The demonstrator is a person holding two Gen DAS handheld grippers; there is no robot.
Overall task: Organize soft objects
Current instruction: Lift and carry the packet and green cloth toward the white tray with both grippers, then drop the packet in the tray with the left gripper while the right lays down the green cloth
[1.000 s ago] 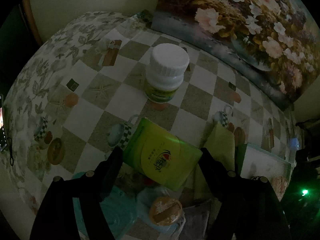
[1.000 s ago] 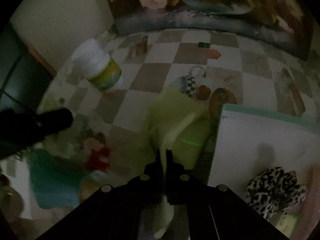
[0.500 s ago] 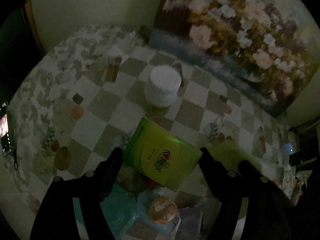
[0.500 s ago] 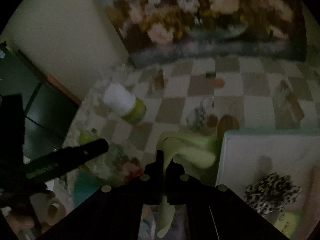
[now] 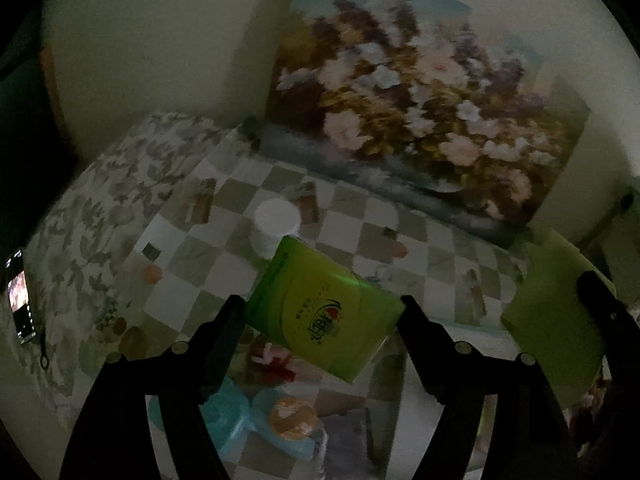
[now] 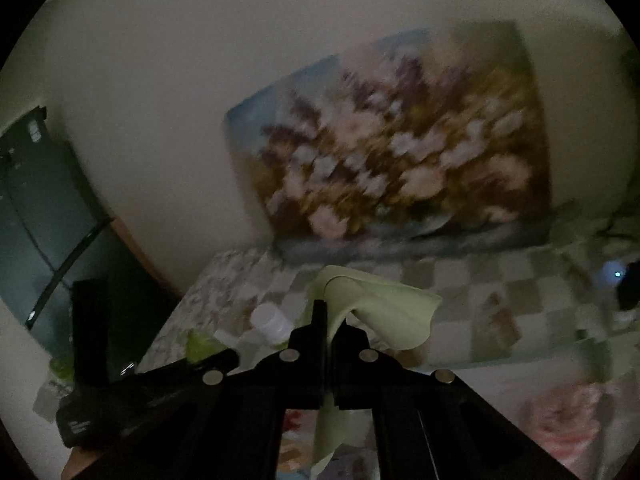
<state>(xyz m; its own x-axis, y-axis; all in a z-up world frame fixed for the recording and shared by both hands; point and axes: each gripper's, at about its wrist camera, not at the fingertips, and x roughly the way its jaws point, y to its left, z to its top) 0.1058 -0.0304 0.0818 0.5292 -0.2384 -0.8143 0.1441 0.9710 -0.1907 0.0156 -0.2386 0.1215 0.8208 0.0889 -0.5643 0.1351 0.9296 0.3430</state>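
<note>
A bright green tissue pack [image 5: 316, 300] hangs tilted above the chequered table, and my left gripper [image 5: 320, 307] is shut on it, one finger at each end. In the right wrist view my right gripper [image 6: 327, 314] is shut on a pale green cloth [image 6: 384, 312], which folds over above the fingertips and trails down between the fingers. The left wrist view shows that cloth [image 5: 548, 304] and the right gripper's dark finger [image 5: 600, 320] at its right edge. Both loads are off the table.
A white-capped bottle [image 5: 276, 224] stands on the chequered tablecloth [image 5: 192, 276] just behind the pack. A large flower painting [image 5: 420, 120] leans on the back wall. Teal items and a round orange-topped thing [image 5: 292, 420] lie below. A phone [image 5: 20, 300] sits far left. A white box [image 6: 500, 384] holds something pink.
Both grippers have risen from the table with their loads. The green cloth came up off the tablecloth, and both views now tilt up toward the wall and painting.
</note>
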